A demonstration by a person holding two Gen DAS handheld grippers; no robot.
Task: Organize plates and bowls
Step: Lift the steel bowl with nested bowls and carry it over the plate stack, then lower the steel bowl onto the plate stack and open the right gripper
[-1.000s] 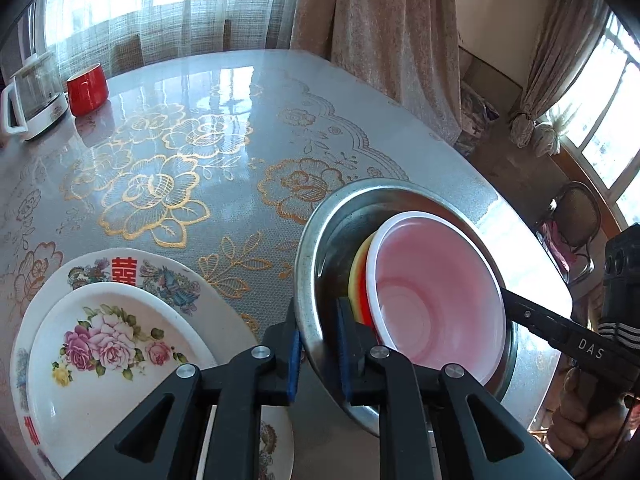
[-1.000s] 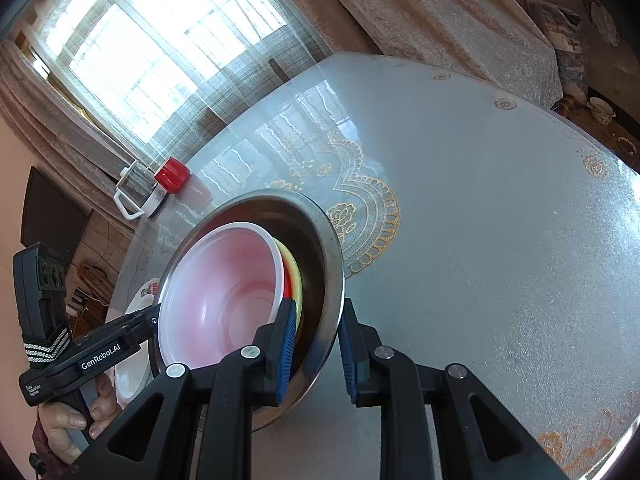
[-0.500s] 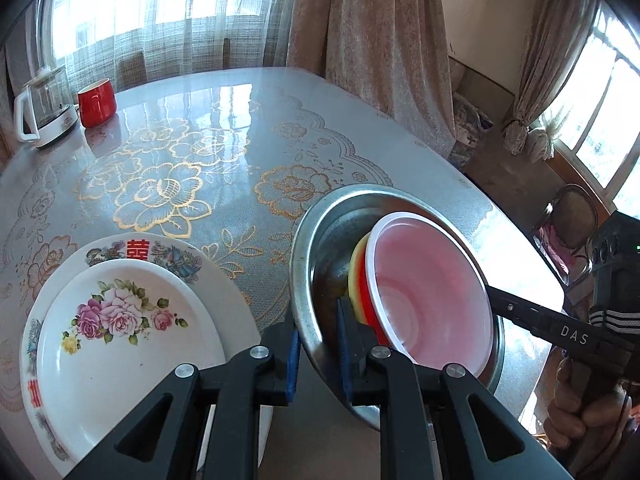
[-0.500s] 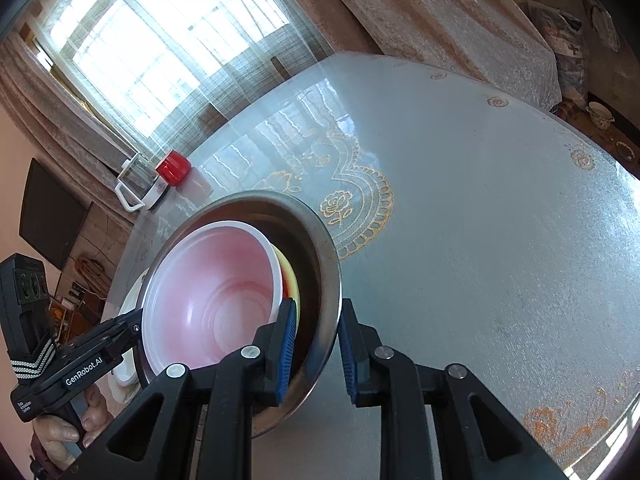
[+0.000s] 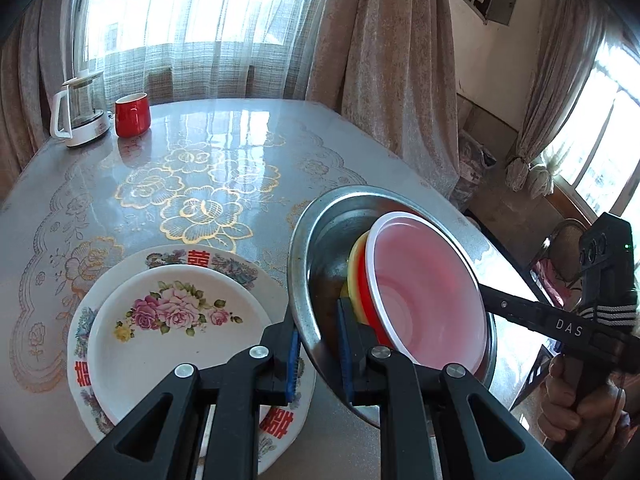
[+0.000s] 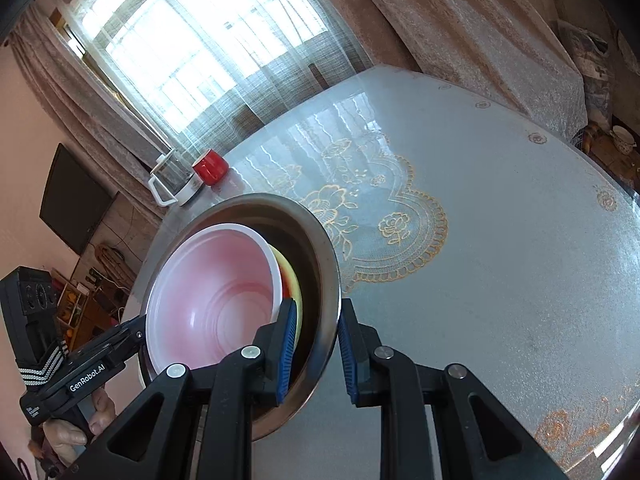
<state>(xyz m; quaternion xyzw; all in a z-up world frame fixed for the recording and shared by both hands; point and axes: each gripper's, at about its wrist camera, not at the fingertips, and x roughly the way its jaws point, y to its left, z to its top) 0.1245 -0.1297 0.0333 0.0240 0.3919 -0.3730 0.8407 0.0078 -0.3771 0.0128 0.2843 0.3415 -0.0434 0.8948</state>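
Note:
A steel basin [image 5: 320, 240] holds nested plastic bowls: a pink-white one [image 5: 424, 292] on top, red and yellow ones under it. It also shows in the right wrist view [image 6: 320, 248], with the pink bowl [image 6: 212, 292]. My left gripper [image 5: 316, 356] is shut on the basin's near rim. My right gripper [image 6: 316, 352] is shut on the opposite rim. The basin is held tilted above the table. A floral plate [image 5: 168, 328] lies stacked on a larger plate [image 5: 224, 260], left of the basin.
A red mug [image 5: 133, 115] and a glass kettle [image 5: 80, 110] stand at the table's far edge by the window; both also show in the right wrist view, mug [image 6: 210, 166] and kettle [image 6: 172, 180]. The round table [image 6: 500, 240] has a gold-flowered cover.
Both grippers have lifted the basin higher off the table, still gripping its rim. In the left wrist view the plates and table have dropped away and the room has come into view.

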